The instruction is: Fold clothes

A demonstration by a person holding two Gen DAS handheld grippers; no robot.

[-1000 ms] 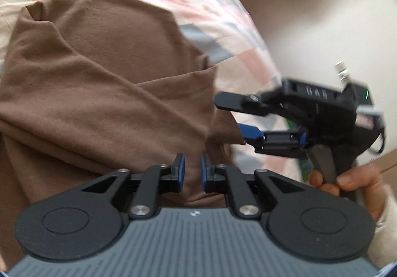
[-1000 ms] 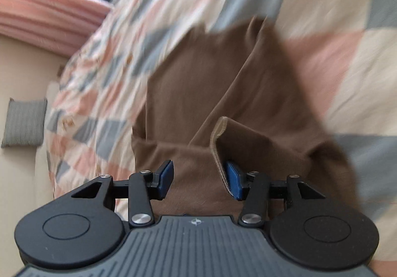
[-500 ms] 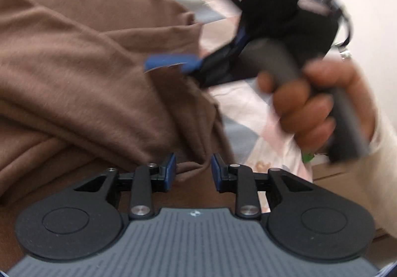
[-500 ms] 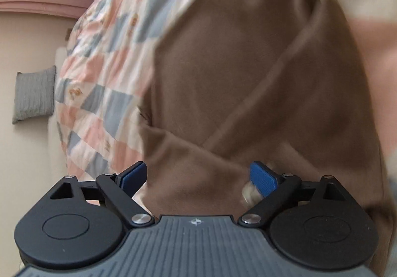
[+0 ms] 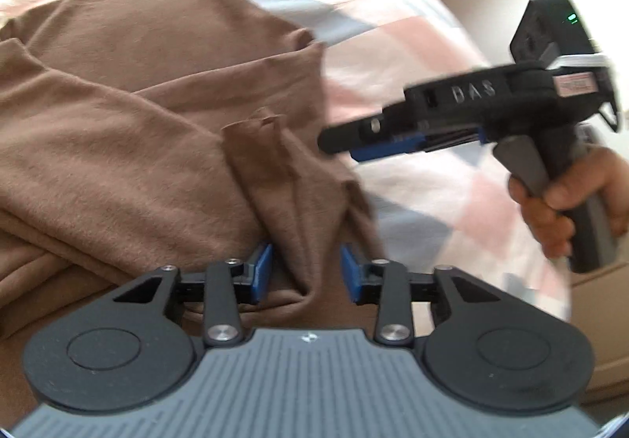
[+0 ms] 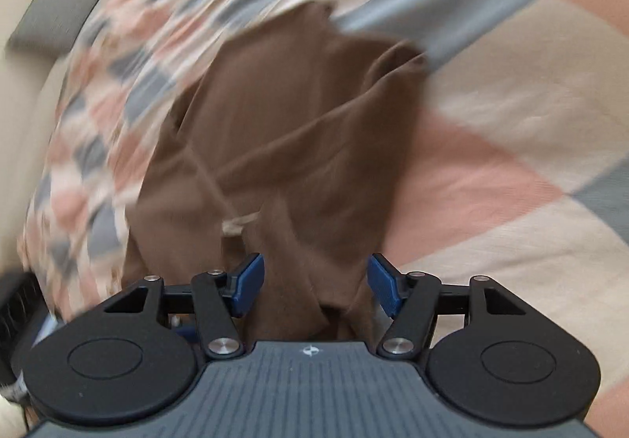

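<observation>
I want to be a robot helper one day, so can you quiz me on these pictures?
1. True or false: the shirt is blue.
2. What does the shirt lie on? A) a quilt B) a table C) the floor
3. Are the left tongs open or shut?

Key: 1 false, it is brown. 2 A. 3 open, with a fold of the shirt between the pads.
</observation>
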